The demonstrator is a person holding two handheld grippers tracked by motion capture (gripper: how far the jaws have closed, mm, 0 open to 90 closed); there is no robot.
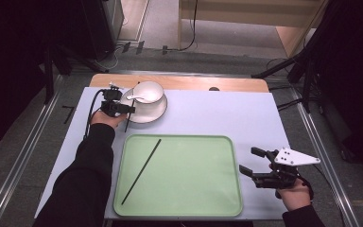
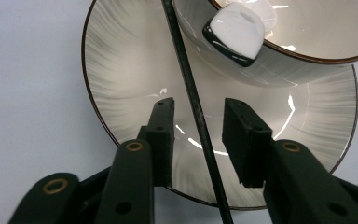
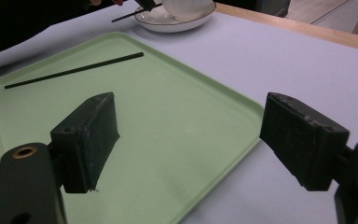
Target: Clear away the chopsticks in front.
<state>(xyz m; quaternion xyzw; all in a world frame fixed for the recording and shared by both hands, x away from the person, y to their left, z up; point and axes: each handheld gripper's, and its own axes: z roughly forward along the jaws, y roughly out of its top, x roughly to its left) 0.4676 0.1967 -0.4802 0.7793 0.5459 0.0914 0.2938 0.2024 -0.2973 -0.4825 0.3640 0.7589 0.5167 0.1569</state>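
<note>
Black, thin and straight, a chopstick (image 2: pixel 193 105) lies across the plate (image 2: pixel 121 70) and runs between the two jaws of the left gripper (image 2: pixel 196 122). In the left gripper view those jaws stand partly apart, one on each side of the stick with a gap showing on both sides, so the pads are not pressing on it. The stick leans against the outer wall of the bowl (image 2: pixel 307 32), which sits on the plate at the far left of the table (image 1: pixel 227 113). A white spoon (image 2: pixel 235 35) rests in the bowl, its handle end hanging over the rim.

Well away at the near right, the right gripper (image 1: pixel 248 163) hovers just beside the right edge of the green tray (image 1: pixel 194 189). Its jaws are wide apart with nothing between them and touch nothing.

Counted: two chopsticks, one on the plate and a second chopstick (image 1: pixel 142 171) lying slantwise on the tray; one plate, one bowl, one spoon, one tray, two grippers.
</note>
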